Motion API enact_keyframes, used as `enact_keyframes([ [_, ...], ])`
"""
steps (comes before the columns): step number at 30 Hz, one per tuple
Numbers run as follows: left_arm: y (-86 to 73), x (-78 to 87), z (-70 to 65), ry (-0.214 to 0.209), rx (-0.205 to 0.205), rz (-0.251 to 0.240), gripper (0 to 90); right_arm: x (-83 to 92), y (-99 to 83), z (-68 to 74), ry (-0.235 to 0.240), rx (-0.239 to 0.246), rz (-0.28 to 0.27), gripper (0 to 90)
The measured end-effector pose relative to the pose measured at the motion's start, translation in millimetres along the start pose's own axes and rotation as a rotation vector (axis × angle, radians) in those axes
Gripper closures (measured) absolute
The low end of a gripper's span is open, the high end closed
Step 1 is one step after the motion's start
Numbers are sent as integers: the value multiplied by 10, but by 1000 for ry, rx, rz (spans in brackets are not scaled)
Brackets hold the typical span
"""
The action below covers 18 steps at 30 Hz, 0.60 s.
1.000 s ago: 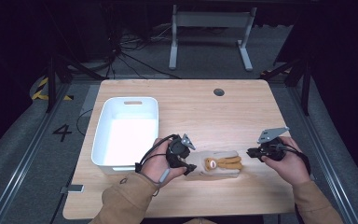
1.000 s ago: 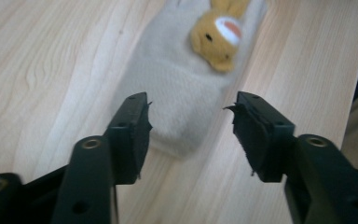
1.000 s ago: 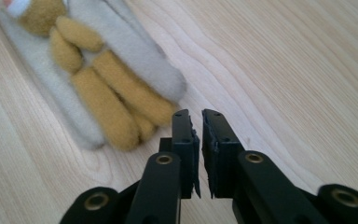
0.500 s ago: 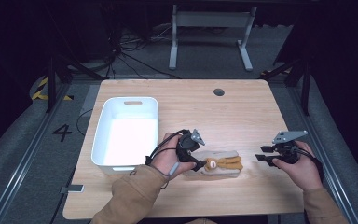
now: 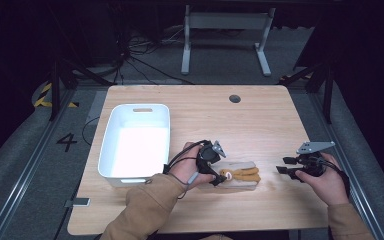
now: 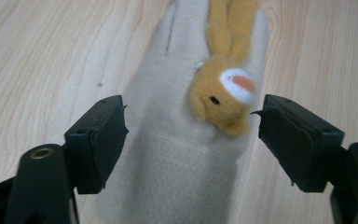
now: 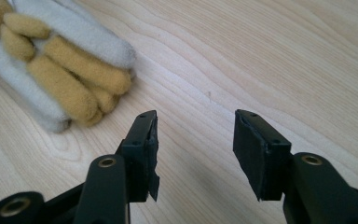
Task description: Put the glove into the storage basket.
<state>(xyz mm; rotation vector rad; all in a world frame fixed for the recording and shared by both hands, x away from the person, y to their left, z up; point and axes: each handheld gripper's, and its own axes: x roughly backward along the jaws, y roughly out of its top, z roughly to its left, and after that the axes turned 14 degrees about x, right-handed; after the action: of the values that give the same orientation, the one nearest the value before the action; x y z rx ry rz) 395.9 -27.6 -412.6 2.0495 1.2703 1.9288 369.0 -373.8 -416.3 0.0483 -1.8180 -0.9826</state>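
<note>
A beige fleece glove (image 5: 241,181) with a tan plush animal (image 6: 223,93) sewn on it lies flat on the wooden table (image 5: 260,130). My left gripper (image 5: 219,167) is at the glove's cuff end. Its jaws have just been opening and stand either side of the cuff (image 6: 168,154) without pressing on it. My right gripper (image 5: 283,165) is a short way right of the glove's fingertips (image 7: 88,79). Its jaws have just been opening too, with bare wood between them (image 7: 196,135).
A white plastic bin (image 5: 140,107) stands left of the glove, close to my left forearm. A round cable hole (image 5: 235,98) sits near the table's far edge. Bare wood stretches beyond the glove and between the two grippers.
My right gripper has drawn away to the right from the glove's fingertip end and opened. My left gripper has shifted right over the cuff and spread its jaws. The glove lies still.
</note>
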Motion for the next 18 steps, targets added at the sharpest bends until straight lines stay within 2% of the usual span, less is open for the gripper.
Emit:
enact_keyframes([
  [3, -16, -83, 23, -8, -9, 18, 214, -3, -19, 3, 2, -5, 3, 506],
  [9, -28, -199, 52, -9, -36, 19, 181, -8, -34, 9, 3, -7, 2, 500],
  [13, -34, -266, 45, 6, -58, 29, 167, -23, -45, 15, 8, -15, 5, 489],
  [18, -43, -345, 47, 3, -59, 33, 159, -36, -53, 17, 7, -20, 5, 481],
])
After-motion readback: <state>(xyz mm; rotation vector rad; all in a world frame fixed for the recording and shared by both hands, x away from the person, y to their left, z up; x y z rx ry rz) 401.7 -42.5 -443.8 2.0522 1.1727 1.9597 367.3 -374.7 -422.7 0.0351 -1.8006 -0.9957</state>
